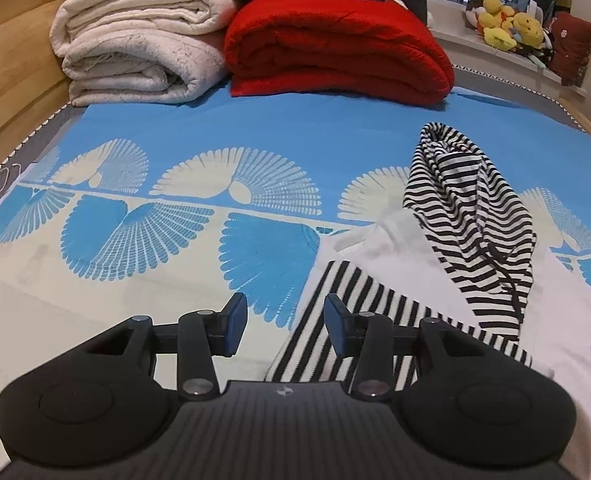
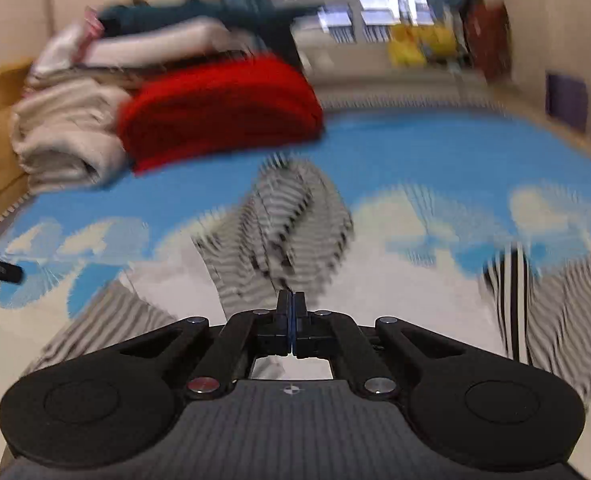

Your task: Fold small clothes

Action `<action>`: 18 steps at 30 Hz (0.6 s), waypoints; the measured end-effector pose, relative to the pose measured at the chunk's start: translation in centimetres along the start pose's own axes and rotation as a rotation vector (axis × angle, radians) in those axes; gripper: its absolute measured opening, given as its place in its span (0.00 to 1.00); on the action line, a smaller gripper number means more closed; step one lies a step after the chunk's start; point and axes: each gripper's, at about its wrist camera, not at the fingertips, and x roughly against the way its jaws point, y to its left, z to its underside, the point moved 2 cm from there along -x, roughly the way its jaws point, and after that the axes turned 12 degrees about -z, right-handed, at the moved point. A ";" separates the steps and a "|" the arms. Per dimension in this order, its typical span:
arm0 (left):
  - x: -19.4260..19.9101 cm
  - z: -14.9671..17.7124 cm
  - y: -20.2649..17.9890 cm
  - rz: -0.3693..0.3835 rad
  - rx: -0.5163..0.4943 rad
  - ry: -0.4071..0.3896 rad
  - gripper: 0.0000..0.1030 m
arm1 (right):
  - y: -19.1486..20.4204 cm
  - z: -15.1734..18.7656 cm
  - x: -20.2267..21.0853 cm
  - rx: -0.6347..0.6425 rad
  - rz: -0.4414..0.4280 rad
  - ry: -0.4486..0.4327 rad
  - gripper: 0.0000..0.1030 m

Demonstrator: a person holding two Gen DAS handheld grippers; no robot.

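A small white garment with black-and-white striped sleeves and hood (image 1: 455, 208) lies on the blue-and-cream bedspread (image 1: 215, 128). Its striped left sleeve (image 1: 327, 320) runs under my left gripper (image 1: 285, 326), which is open and empty just above it. In the blurred right wrist view the same garment (image 2: 291, 224) has its striped hood raised ahead of my right gripper (image 2: 291, 312). The right jaws are shut, and the hood cloth reaches down to their tips. Another striped sleeve (image 2: 535, 292) lies to the right.
A folded cream blanket (image 1: 139, 44) and a folded red blanket (image 1: 335, 48) are stacked at the head of the bed. A wooden bed frame (image 1: 11, 60) runs along the left. Yellow plush toys (image 1: 507, 24) sit on the windowsill at the far right.
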 end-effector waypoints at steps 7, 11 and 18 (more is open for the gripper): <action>-1.1 0.2 0.2 -0.021 -0.023 0.022 0.48 | -2.0 4.1 -4.7 -0.244 -0.033 0.338 0.51; -1.5 0.2 0.4 -0.034 -0.026 0.021 0.50 | -1.2 5.0 -5.5 -0.176 0.056 0.383 0.55; -2.3 0.0 2.6 -0.078 0.029 0.038 0.50 | 0.8 4.9 -4.5 -0.039 0.037 0.326 0.00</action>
